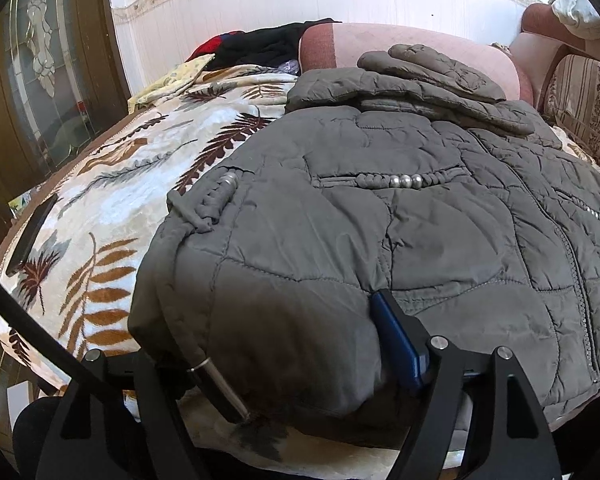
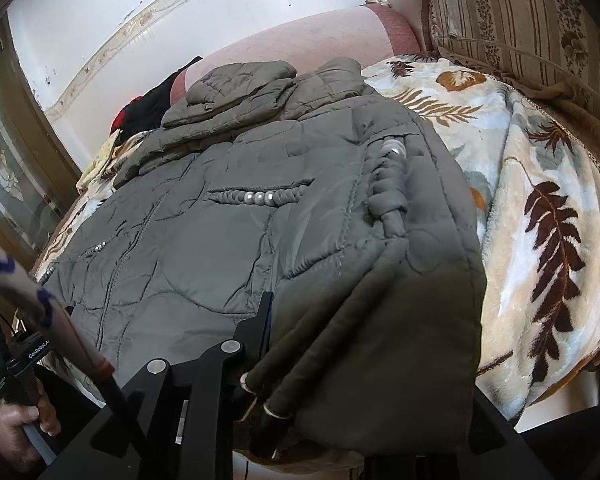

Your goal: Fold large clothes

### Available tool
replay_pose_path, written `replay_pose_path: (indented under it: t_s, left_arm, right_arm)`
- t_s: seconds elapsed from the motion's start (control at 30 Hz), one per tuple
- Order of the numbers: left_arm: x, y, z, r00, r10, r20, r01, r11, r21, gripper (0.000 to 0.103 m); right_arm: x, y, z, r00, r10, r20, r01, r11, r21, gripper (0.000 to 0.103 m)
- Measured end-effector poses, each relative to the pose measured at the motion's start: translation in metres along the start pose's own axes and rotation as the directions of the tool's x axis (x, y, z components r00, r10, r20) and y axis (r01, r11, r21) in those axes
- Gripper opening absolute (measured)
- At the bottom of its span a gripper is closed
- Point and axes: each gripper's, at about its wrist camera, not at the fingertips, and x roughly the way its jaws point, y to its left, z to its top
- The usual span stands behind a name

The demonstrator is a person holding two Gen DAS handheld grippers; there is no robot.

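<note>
A grey quilted jacket [image 1: 380,208] lay spread over a leaf-patterned blanket [image 1: 112,184] on a bed, its collar end toward the pink headboard [image 1: 420,50] and its hem at the near edge, so its long axis ran straight away from both grippers. The left gripper [image 1: 284,364] sat at the jacket's near left corner, its jaws spread wide with a thick fold of hem between them; whether the one visible blue finger [image 1: 396,344] still pressed the fabric could not be told. The right gripper [image 2: 364,360] held to the near right corner, where only the left finger [image 2: 260,328] showed and the far one was hidden beneath the cloth, leaving its grip unclear. Each hand stood nearest its own corner, suiting, by appearances, a fold carried forward toward the collar.
</note>
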Motion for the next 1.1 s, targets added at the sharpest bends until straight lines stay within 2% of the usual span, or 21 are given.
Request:
replay_pose_path:
  t_s: [0.2, 0.3, 0.37, 0.47, 0.9, 1.1]
  left_arm:
    - [-0.001, 0.0, 0.0, 1.0, 0.003, 0.004, -0.003, 1.0, 0.004, 0.074]
    - [-0.003, -0.001, 0.0, 1.0, 0.005, 0.019, -0.005, 1.0, 0.016, 0.063]
    - [-0.006, -0.003, 0.0, 0.999, 0.005, 0.033, -0.006, 0.999, 0.033, 0.051]
    - [-0.009, -0.006, -0.001, 0.999, 0.004, 0.046, -0.007, 0.999, 0.051, 0.042]
    - [-0.014, -0.01, 0.0, 0.998, -0.008, 0.066, 0.003, 0.998, 0.069, 0.026]
    - [-0.025, -0.008, 0.003, 0.995, -0.026, 0.099, 0.02, 0.998, 0.066, 0.019]
  right_arm:
    - [-0.005, 0.0, 0.001, 0.999, 0.02, 0.026, -0.02, 1.0, 0.004, 0.025]
    - [-0.009, 0.004, 0.002, 0.999, 0.015, 0.051, -0.014, 1.0, -0.019, 0.022]
    - [-0.011, 0.006, 0.002, 0.998, 0.01, 0.058, -0.009, 1.0, -0.029, 0.02]
    - [-0.01, 0.008, 0.003, 0.998, -0.001, 0.055, 0.003, 0.999, -0.044, 0.02]
    - [-0.009, 0.005, 0.004, 0.999, 0.004, 0.048, -0.002, 0.999, -0.035, 0.02]
    - [-0.025, 0.006, 0.007, 0.992, 0.033, 0.121, -0.028, 0.999, -0.045, 0.015]
